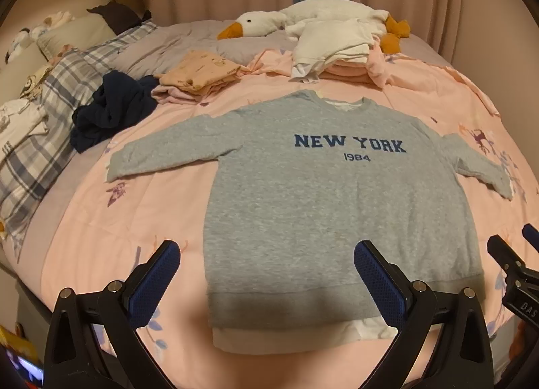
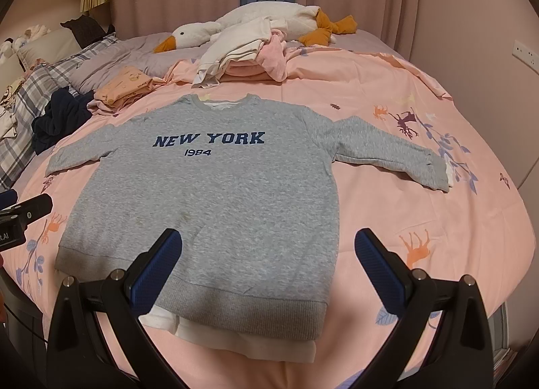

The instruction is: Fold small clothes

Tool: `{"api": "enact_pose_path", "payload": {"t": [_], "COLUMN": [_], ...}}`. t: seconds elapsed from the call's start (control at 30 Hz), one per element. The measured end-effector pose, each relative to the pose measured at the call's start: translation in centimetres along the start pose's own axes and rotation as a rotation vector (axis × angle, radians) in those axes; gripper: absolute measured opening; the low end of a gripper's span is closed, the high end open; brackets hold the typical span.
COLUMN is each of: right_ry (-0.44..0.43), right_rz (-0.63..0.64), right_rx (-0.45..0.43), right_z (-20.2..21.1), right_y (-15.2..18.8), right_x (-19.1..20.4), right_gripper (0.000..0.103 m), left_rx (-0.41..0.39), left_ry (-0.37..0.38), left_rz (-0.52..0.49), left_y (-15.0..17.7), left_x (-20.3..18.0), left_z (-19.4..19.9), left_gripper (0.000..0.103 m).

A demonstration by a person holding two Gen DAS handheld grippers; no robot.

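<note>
Bare pink duvet (image 2: 404, 220) lies open at the right of the frame, beyond the grey sweatshirt (image 2: 209, 193). At upper left a navy heap (image 1: 111, 112) and peach folded stack (image 1: 198, 74) crowd the sleeve; a white-and-pink pile (image 2: 242, 52) and plush goose (image 2: 262, 18) block the top.

Both wrist cameras looked forward and down across the bed (image 1: 101, 220) from near its foot, the left view set left of the right; both shared the grey sweatshirt (image 1: 330, 207) and plush goose (image 2: 235, 25).

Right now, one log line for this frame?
stage: pre-fold | sweatshirt: flat, face up, sleeves out | left gripper: open, empty | right gripper: open, empty
</note>
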State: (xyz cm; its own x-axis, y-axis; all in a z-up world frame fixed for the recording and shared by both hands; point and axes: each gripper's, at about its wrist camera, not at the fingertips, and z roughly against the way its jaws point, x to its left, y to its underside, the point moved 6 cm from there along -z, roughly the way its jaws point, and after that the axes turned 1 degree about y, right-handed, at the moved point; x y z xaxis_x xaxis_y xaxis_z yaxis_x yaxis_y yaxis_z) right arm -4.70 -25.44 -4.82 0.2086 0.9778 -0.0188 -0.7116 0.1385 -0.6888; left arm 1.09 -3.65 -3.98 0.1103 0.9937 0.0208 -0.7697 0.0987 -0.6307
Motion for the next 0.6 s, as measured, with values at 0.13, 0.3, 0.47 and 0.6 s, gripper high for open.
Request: {"api": "enact_pose_path", "payload": {"t": [0.13,0.3,0.47,0.6], "right_ry": [-0.001,0.001,0.000,0.000], "right_rz": [0.001,-0.001,-0.002,-0.003], "right_rx": [0.000,-0.001,-0.001,0.000], "right_z": [-0.02,-0.06,-0.20,-0.23], "right_y": [0.03,0.06,0.12,0.16], "right_x": [-0.02,-0.07,-0.23,-0.27], "right_gripper": [0.103,0.103,0.103,0.103], "left_rx": [0.000,0.001,0.000,0.004], "left_ry": [0.000,0.000,-0.001,0.001], "left_rz": [0.000,-0.001,0.000,-0.003], "left_y": [0.01,0.04,0.05,0.14], "left_x": [-0.03,-0.05,-0.07,-0.11], "left_z": [-0.04,-0.05,-0.06,-0.11], "left_gripper": [0.102,0.102,0.102,0.102]}}
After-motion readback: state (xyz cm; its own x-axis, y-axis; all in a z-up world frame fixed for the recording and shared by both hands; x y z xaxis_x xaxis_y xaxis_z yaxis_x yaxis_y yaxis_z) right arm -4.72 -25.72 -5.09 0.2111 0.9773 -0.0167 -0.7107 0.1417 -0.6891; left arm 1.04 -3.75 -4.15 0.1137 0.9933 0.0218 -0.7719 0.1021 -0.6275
